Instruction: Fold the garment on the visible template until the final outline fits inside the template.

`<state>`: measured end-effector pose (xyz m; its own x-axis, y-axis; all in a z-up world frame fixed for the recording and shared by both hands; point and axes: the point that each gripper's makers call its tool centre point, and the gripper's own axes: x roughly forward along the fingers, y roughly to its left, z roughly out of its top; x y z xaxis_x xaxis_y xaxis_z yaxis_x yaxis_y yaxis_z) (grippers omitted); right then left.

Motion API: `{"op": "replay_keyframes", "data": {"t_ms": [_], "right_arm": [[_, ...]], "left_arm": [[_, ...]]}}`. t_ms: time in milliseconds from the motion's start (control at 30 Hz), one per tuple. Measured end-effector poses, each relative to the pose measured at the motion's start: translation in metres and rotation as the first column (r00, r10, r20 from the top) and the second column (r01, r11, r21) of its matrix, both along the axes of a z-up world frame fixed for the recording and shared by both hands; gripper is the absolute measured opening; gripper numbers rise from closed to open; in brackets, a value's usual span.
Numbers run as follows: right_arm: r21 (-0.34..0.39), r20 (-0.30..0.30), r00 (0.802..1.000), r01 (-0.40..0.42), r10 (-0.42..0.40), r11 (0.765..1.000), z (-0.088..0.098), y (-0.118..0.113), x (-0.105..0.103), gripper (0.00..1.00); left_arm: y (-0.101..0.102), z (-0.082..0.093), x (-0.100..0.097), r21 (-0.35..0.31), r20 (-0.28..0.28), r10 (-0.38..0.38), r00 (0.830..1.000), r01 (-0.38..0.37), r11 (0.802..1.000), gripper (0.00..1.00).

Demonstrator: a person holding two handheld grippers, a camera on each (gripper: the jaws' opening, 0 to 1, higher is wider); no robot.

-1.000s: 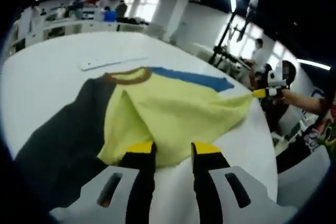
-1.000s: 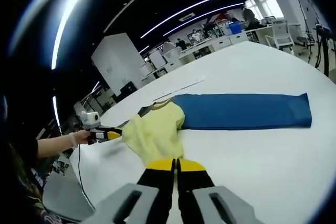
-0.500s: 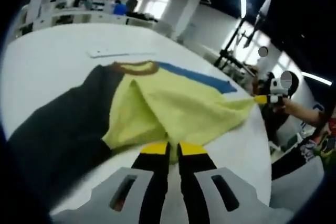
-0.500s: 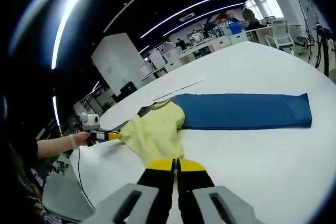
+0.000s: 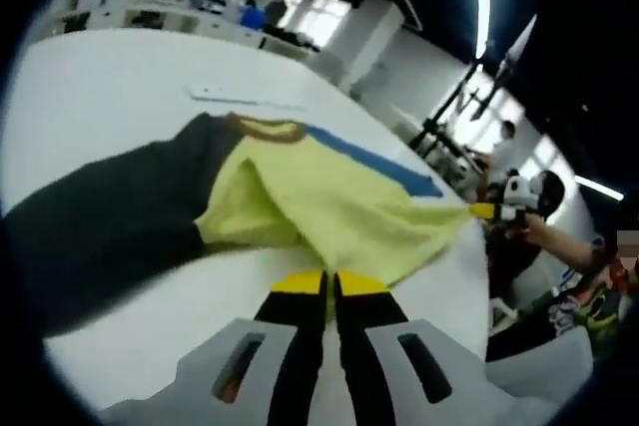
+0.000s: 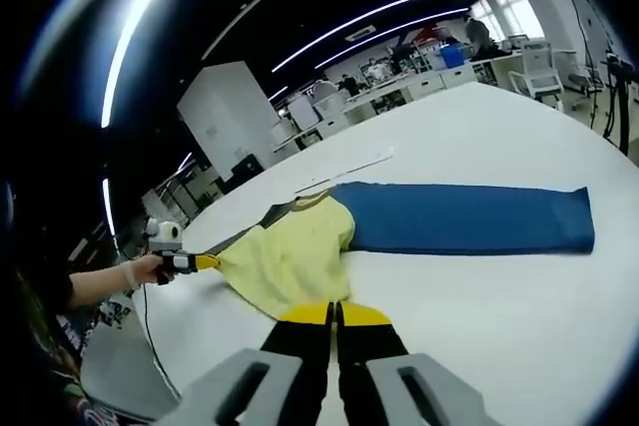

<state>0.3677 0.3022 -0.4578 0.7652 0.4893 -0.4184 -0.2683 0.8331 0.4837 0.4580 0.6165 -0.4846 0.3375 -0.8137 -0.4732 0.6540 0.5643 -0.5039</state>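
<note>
The garment lies on the white table: yellow body, brown collar, one dark grey sleeve, one blue sleeve. My left gripper is shut on the near yellow hem. At the far right, my right gripper pinches the hem's other corner, with the hem stretched between them. In the right gripper view, the right gripper is shut on the yellow garment, and the blue sleeve stretches flat to the right. The left gripper is at the left, held by a hand.
A long white strip lies on the table beyond the collar, also seen as a white strip in the right gripper view. The table edge runs close by the right gripper. A person stands past it. Desks and people fill the background.
My left gripper went from open to shut on the yellow hem. The two grippers have moved apart, drawing the hem out. The right gripper stays shut.
</note>
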Motion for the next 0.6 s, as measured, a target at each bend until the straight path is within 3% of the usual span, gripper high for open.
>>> {"op": "replay_keyframes", "data": {"t_ms": [67,300,500,600], "right_arm": [[-0.016,0.004,1.0,-0.008,0.008,1.0,0.001,0.0,0.0,0.0],[-0.015,0.018,0.998,-0.053,0.053,0.999,0.01,0.008,-0.005,0.0],[-0.016,-0.004,0.993,-0.114,0.114,0.993,0.012,0.016,-0.016,0.0],[-0.028,-0.022,0.988,-0.154,0.153,0.988,0.011,0.022,-0.027,0.0]], "left_arm": [[0.009,0.003,-0.007,0.003,-0.013,0.044,0.999,-0.044,0.999,0.0],[0.026,0.019,-0.038,-0.031,-0.021,0.088,0.996,-0.088,0.996,0.0],[0.036,0.019,-0.059,-0.037,-0.052,0.125,0.991,-0.127,0.991,0.0],[0.041,0.011,-0.072,-0.001,-0.071,0.126,0.989,-0.127,0.992,0.0]]}}
